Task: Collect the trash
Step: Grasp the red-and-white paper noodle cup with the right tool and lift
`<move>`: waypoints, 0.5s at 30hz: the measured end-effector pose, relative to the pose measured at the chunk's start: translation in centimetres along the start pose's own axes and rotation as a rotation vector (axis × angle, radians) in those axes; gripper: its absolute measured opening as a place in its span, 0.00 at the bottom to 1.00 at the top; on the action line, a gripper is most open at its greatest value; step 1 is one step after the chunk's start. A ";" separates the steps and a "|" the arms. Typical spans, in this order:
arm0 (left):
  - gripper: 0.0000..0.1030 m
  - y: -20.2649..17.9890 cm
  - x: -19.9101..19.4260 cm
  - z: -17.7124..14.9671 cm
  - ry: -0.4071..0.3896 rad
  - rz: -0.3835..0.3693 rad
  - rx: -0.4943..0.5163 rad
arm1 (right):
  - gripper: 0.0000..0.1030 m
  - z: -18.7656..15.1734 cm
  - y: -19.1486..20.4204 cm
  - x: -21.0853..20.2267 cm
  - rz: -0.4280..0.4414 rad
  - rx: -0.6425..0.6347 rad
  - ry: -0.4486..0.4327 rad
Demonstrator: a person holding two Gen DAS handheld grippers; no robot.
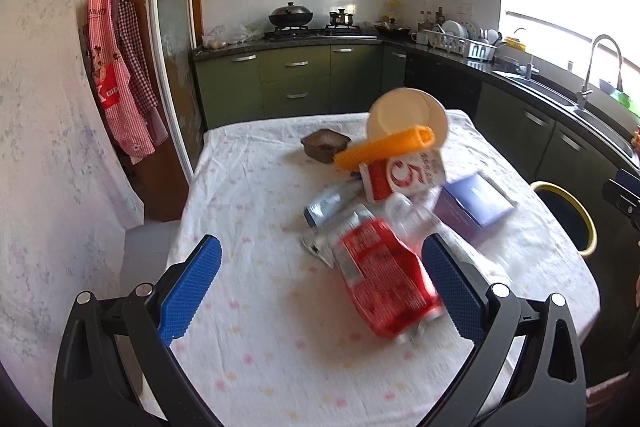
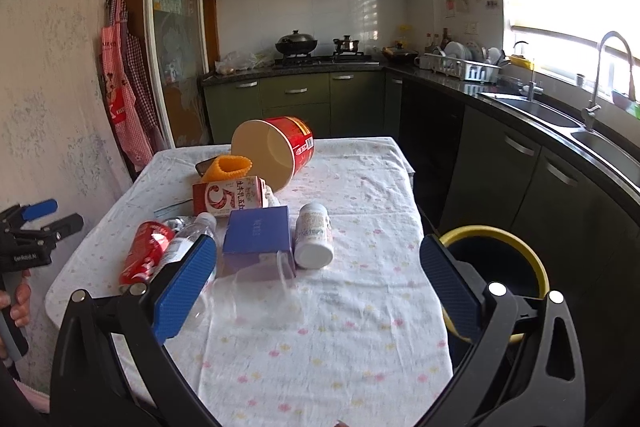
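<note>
My left gripper (image 1: 320, 291) is spread wide, nothing held, w/ the red can (image 1: 384, 279) lying between the fingers on the table (image 1: 256, 187); long axis runs near-to-far, slightly leftward at the far end. My right gripper (image 2: 316, 287) is also wide apart & empty, over bare cloth. Just ahead: purple box (image 2: 258, 237), white bottle (image 2: 314, 235) on its side w/ cap toward me. Farther: milk carton (image 2: 230, 197), tipped red tub (image 2: 274, 151), mouth toward me. Yellow-rimmed bin (image 2: 516, 247) sits right of the table.

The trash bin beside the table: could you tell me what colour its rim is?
Yellow; the trash bin shows it best in the right wrist view.
</note>
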State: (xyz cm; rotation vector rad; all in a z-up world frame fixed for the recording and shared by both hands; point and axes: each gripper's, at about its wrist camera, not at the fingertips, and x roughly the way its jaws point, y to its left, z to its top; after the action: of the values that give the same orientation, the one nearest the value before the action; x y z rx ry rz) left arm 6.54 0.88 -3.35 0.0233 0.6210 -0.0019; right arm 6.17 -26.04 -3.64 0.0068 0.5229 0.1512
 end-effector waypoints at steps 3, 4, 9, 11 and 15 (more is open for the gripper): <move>0.96 0.8 2.5 1.7 0.005 0.019 -0.011 | 0.94 1.9 -0.1 2.6 0.005 -0.037 0.007; 0.96 1.0 3.4 2.3 0.006 0.024 -0.017 | 0.94 2.5 -0.1 3.7 0.011 -0.051 0.010; 0.96 1.7 7.6 5.1 0.016 0.038 -0.034 | 0.94 5.9 1.2 8.5 0.023 -0.143 0.012; 0.96 1.8 8.8 6.1 0.014 0.038 -0.029 | 0.94 7.2 1.9 10.4 0.035 -0.181 0.017; 0.96 1.4 11.1 7.4 0.007 0.042 -0.017 | 0.94 9.3 3.8 15.0 0.020 -0.262 0.033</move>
State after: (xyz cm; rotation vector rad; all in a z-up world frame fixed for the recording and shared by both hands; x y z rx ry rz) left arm 19.91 2.17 -3.74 0.0199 0.6275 0.0440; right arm 23.13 -19.76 -2.86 -0.2466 0.5330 0.2391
